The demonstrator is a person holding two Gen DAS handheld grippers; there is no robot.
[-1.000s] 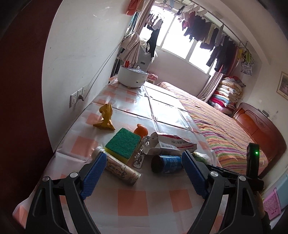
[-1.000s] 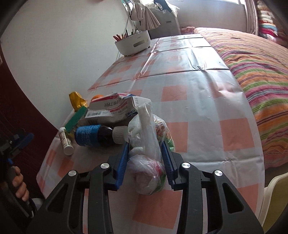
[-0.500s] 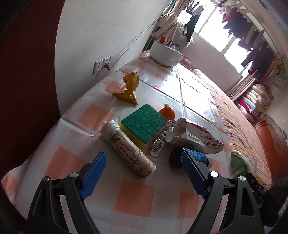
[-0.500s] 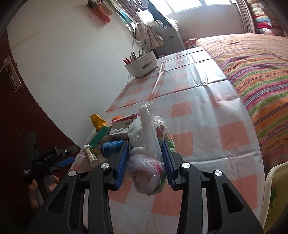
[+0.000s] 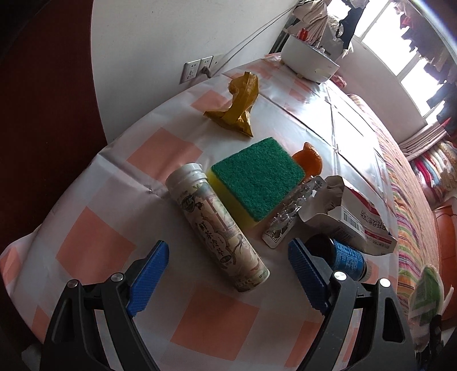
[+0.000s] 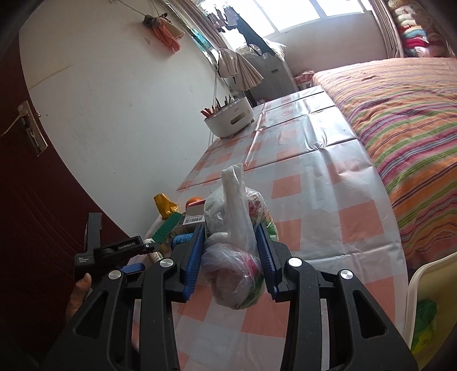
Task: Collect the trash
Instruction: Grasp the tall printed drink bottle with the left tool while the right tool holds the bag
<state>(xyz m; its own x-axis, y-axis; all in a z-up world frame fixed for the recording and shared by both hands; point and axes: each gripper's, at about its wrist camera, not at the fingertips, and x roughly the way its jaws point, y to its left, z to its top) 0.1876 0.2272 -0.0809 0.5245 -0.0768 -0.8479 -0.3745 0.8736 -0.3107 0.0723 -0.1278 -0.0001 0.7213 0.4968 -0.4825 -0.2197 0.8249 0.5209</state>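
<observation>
Daylight floods in from the window (image 6: 297, 14), which is blown out white in both views. The glossy cloth on the counter (image 5: 351, 137) throws back pale glare. The door (image 6: 34, 199) at the left stays dark. Fisheye bending curves every edge into black corners. The bag (image 5: 425, 296) at the left view's right rim is blurred.

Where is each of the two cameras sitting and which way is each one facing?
Left wrist: on the left hand-held gripper, tilted down at the tube and green sponge on the table; its open blue fingers show.
Right wrist: on the right hand-held gripper, looking along the table toward the window; its fingers clamp a plastic bag, a hand at left.
Shared: sponge, yellow wrapper, white bowl.
</observation>
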